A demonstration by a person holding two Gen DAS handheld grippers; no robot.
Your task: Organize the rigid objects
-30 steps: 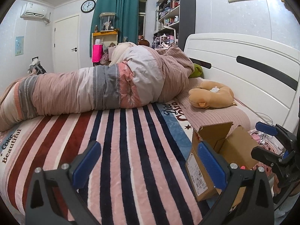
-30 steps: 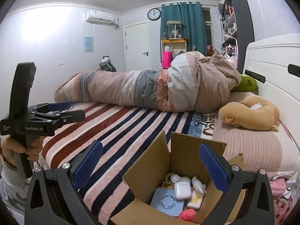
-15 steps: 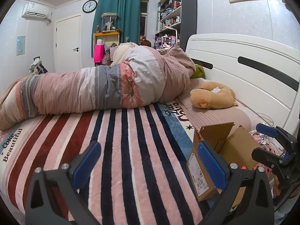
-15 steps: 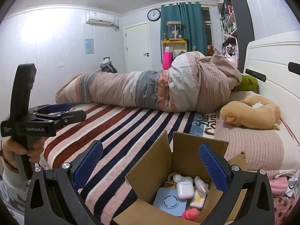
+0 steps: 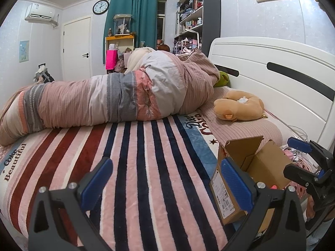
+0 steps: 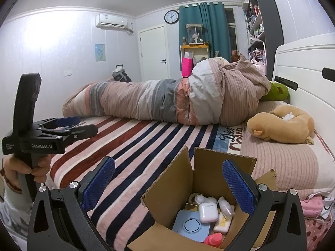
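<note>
While both claws gape empty, left claw point(image 6: 69, 125) reads "GenRobot.AI" beside the "Beautiful" blanket point(image 5: 146, 167).

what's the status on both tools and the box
Left tool open, empty, over striped blanket. Right tool open, empty, above open brown cardboard box of small items. Nothing blocking the box mouth.

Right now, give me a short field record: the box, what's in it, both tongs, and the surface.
box: open cardboard box, flaps up, on the bed by the headboard
contents: white earbud case, blue square pad, small clear bottle, pink bottle, cream bar
left tongs: open, empty, over the blanket
right tongs: open, empty, above the box
nearby: plush toy on the pillow
</note>
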